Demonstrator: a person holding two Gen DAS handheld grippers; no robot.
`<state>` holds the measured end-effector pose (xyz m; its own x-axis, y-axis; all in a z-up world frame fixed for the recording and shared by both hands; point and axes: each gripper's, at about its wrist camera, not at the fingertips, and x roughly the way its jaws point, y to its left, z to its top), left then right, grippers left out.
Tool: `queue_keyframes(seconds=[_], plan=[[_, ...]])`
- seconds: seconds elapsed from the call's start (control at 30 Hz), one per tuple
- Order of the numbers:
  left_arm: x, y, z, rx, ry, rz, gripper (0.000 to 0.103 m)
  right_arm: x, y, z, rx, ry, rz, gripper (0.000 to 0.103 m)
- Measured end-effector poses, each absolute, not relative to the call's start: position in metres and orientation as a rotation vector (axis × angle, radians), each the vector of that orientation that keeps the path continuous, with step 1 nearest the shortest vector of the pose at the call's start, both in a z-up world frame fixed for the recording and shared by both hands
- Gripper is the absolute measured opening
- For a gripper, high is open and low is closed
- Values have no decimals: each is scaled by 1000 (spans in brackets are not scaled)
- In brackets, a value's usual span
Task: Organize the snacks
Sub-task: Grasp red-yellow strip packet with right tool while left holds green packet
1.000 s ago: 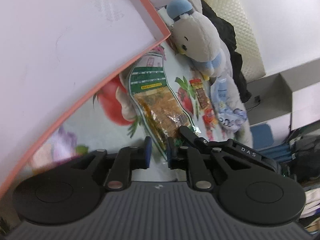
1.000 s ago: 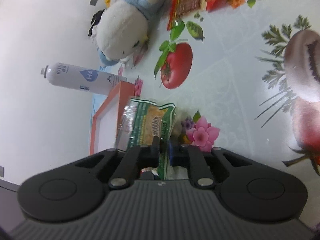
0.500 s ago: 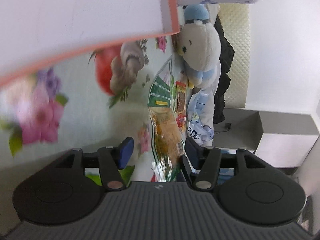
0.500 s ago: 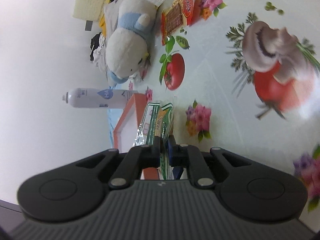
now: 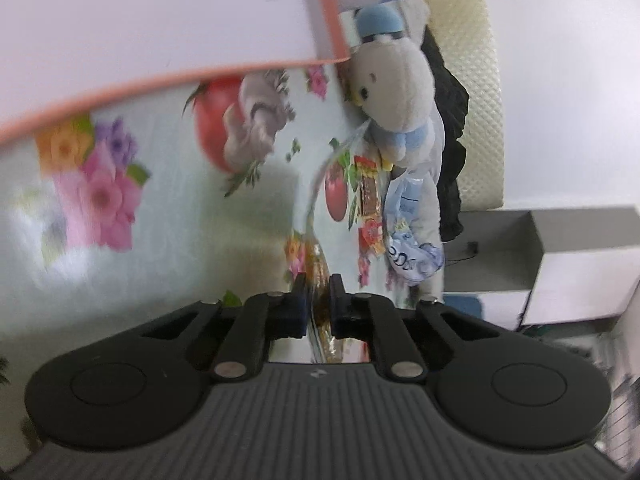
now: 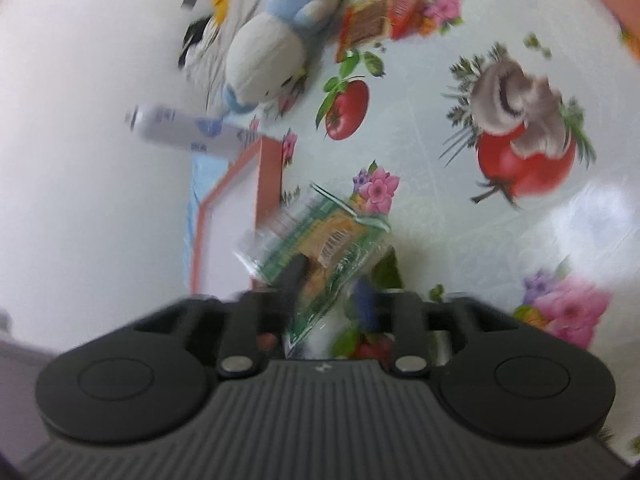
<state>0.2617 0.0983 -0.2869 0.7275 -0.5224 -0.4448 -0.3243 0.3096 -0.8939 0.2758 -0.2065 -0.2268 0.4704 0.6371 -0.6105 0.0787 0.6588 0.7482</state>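
Observation:
A clear and green snack packet [image 5: 316, 216] with orange pieces inside stands edge-on in the left wrist view. My left gripper [image 5: 318, 285] is shut on its near end. In the right wrist view the same packet [image 6: 334, 236] hangs tilted between the fingers of my right gripper [image 6: 328, 290]. Those jaws are opening, and the blue pad [image 6: 364, 300] stands off the packet. A pink-rimmed white box [image 5: 160, 20] fills the upper left of the left wrist view. In the right wrist view the box [image 6: 232, 216] lies just left of the packet.
On the flowered tablecloth [image 6: 420, 152] a white and blue plush toy [image 5: 396, 92] lies beside a red snack packet [image 5: 369, 196] and a blue and white bag [image 5: 414, 248]. A white bottle [image 6: 184, 130] lies behind the box. Grey shelves [image 5: 560, 264] stand beyond the table.
My left gripper opened around the packet and then shut on it. My right gripper, which was shut on the packet, has spread its fingers. Both views have shifted along the table.

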Motion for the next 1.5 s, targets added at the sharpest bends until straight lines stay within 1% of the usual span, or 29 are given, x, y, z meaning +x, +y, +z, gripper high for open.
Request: queue_keyframes(seconds=[0.03, 0.17, 0.33, 0.47, 0.57, 0.67, 0.77, 0.87, 0.9, 0.97, 1.0, 1.07, 1.13, 1.23, 1.27, 1.33, 1.37, 1.4, 1.5], plan=[[261, 99, -285, -1269, 796, -150, 11, 274, -208, -222, 763, 1031, 388, 83], [260, 104, -278, -1204, 790, -149, 11, 289, -215, -199, 573, 984, 331, 83], [261, 104, -277, -1146, 801, -146, 10, 364, -211, -179, 380, 917, 282, 84], [261, 99, -274, -1097, 804, -152, 10, 442, -193, -193, 155, 906, 293, 84], [261, 99, -274, -1079, 811, -154, 10, 487, -178, -213, -19, 938, 317, 85], [262, 99, -276, -1071, 825, -155, 11, 521, -173, -230, -128, 939, 310, 86], [261, 100, -278, -1068, 837, -159, 10, 541, -175, -239, -196, 907, 310, 86], [259, 99, -278, -1056, 846, -164, 11, 557, -184, -246, -114, 945, 345, 86], [259, 99, -278, -1052, 848, -169, 11, 560, -187, -247, -84, 948, 360, 88], [258, 97, -277, -1041, 852, -177, 11, 561, -190, -249, -92, 939, 383, 89], [258, 96, -276, -1035, 853, -179, 11, 561, -190, -250, -96, 942, 400, 92], [257, 95, -276, -1026, 853, -183, 11, 559, -190, -250, -108, 951, 437, 92], [256, 93, -275, -1022, 854, -185, 10, 552, -187, -250, -138, 960, 490, 93], [256, 90, -275, -1023, 855, -189, 10, 533, -175, -253, -269, 969, 586, 93], [255, 88, -274, -1022, 857, -192, 10, 525, -170, -254, -314, 959, 597, 93], [254, 85, -273, -1014, 858, -195, 11, 519, -168, -254, -298, 972, 592, 92], [252, 85, -272, -1010, 857, -194, 11, 515, -166, -253, -308, 968, 586, 90], [252, 84, -271, -1007, 855, -191, 11, 511, -165, -252, -304, 963, 591, 83], [249, 84, -268, -999, 852, -184, 10, 500, -161, -250, -305, 950, 594, 74]])
